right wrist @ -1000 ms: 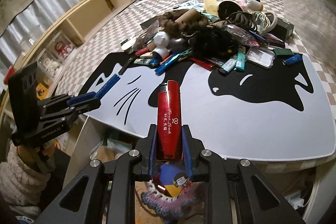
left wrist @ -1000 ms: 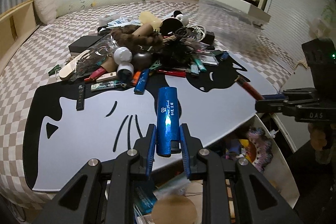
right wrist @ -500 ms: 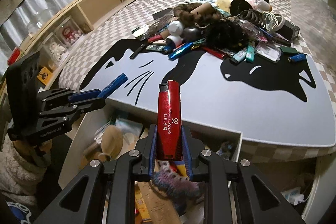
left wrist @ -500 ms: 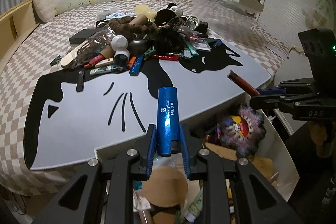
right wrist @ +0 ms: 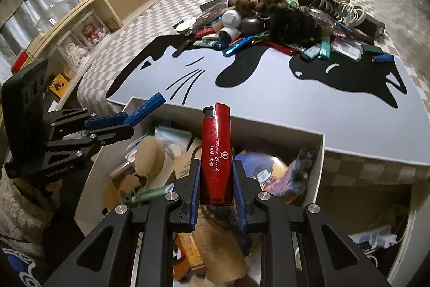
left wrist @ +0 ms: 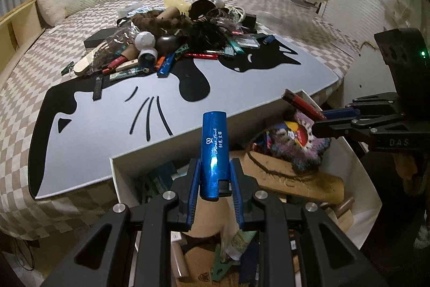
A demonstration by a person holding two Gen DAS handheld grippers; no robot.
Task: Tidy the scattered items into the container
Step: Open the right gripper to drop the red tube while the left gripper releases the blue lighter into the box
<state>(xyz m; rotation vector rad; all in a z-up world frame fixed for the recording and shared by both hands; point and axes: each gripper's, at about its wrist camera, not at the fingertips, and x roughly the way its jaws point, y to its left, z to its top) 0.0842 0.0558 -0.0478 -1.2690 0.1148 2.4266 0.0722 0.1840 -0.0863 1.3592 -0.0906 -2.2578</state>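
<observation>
Now both grippers hang over the white container [left wrist: 361,180], each clamped on a lighter. The left gripper [left wrist: 214,180] has its 2 blue-padded fingers [left wrist: 194,179] drawn in tight against the sides of a blue lighter [left wrist: 213,152], gripping its lower end while the rest of the body sticks out forward past the tips. From the right wrist view the same gripper shows at the left edge [right wrist: 126,123], with the blue lighter [right wrist: 146,108] angled up over the container's near corner [right wrist: 129,102].

The right gripper [right wrist: 216,179] is pinched the same way on a red lighter [right wrist: 217,152], its fingers [right wrist: 237,179] pressed against both long sides and the lighter's black-capped end pointing forward. In the left wrist view that gripper enters from the right [left wrist: 321,121] with the red lighter [left wrist: 302,104] slanting over the container's far edge.

Inside the container lie cardboard pieces [left wrist: 290,174], a fuzzy purple item [left wrist: 295,139] and other odds and ends. Just beyond it, on the bed, a grey mat with a black cat pattern [left wrist: 107,125] carries the remaining heap of scattered items [left wrist: 174,39] at its far side: more lighters, a white ball, a dark ball and a fluffy brown piece.
</observation>
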